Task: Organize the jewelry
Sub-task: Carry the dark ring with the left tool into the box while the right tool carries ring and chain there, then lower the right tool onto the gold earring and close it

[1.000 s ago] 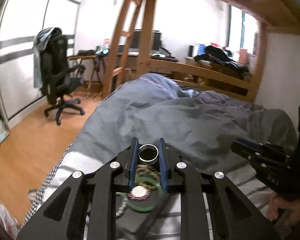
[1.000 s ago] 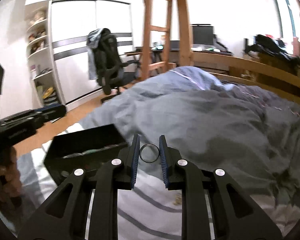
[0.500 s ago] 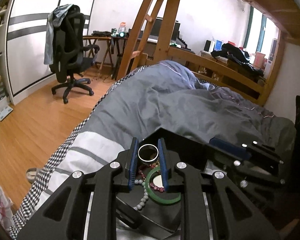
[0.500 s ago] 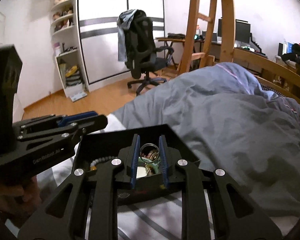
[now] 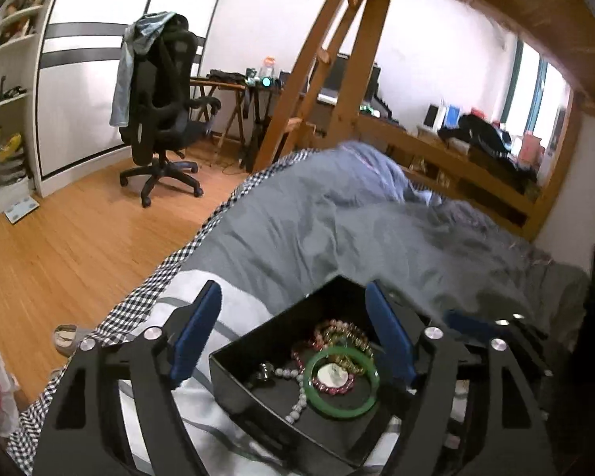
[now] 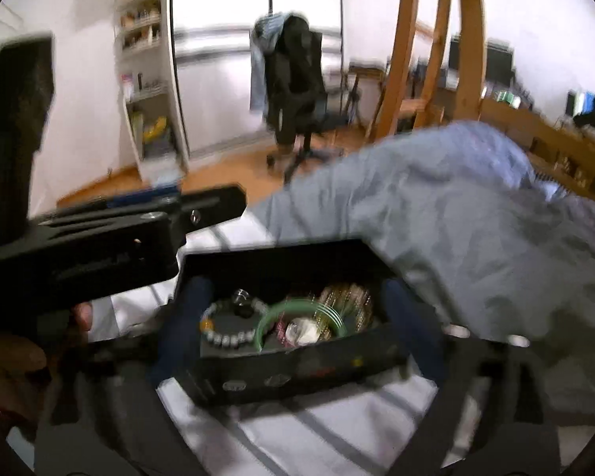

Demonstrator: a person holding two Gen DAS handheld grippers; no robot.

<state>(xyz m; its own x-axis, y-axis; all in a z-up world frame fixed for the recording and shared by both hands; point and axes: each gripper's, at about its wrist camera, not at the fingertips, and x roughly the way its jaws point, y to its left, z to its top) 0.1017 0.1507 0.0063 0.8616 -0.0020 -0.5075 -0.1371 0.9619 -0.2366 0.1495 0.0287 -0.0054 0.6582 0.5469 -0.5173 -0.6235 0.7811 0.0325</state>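
A black jewelry box [image 5: 234,373] sits on the bed, holding a green bangle [image 5: 339,382], pink and gold bead bracelets [image 5: 339,331], a pale bead strand [image 5: 297,404] and a small ring [image 5: 263,369]. My left gripper [image 5: 293,337] is open and empty above the box. In the right wrist view the box [image 6: 297,377] shows the green bangle [image 6: 297,309] and a grey bead bracelet [image 6: 228,335]. My right gripper [image 6: 297,325] is open and empty, its blurred fingers either side of the box. The left gripper body [image 6: 99,246] is at the left.
A grey duvet [image 5: 377,230] covers the bed beyond the box, over a white striped sheet [image 5: 234,317]. A black office chair [image 5: 158,119], wooden ladder [image 5: 337,79] and desk stand past the bed edge. Wood floor lies to the left.
Both grippers were shut, each on a ring, and have now opened wide over the box. The rings are no longer between the fingers. The right view is blurred with motion.
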